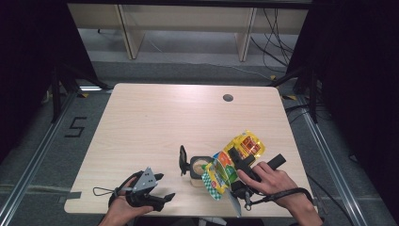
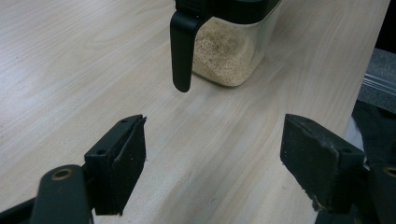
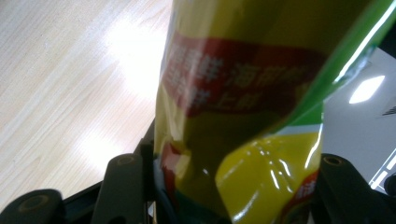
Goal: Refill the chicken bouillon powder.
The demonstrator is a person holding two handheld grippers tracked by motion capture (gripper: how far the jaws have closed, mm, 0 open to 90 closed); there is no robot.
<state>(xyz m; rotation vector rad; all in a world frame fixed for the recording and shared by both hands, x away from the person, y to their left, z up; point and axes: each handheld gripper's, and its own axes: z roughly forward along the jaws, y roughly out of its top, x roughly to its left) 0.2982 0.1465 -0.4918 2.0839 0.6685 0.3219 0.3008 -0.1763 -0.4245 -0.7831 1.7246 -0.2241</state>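
Note:
A yellow and green snack bag (image 1: pixel 235 162) hangs tilted near the table's front edge, its lower end over a clear container (image 1: pixel 197 168). My right gripper (image 1: pixel 241 158) is shut on the bag. In the right gripper view the bag (image 3: pixel 243 116) fills the gap between both jaws. The container (image 2: pixel 229 51) holds pale grains and has a black handle (image 2: pixel 181 46) on its left side. My left gripper (image 1: pixel 164 186) rests at the front left, to the left of the container. Its jaws (image 2: pixel 212 140) stand open with nothing between them, pointing at the handle.
The light wooden table (image 1: pixel 155 117) has a round cable hole (image 1: pixel 228 98) at the back right. Both hands sit close to the table's front edge. White furniture legs and cables lie on the floor beyond the far edge.

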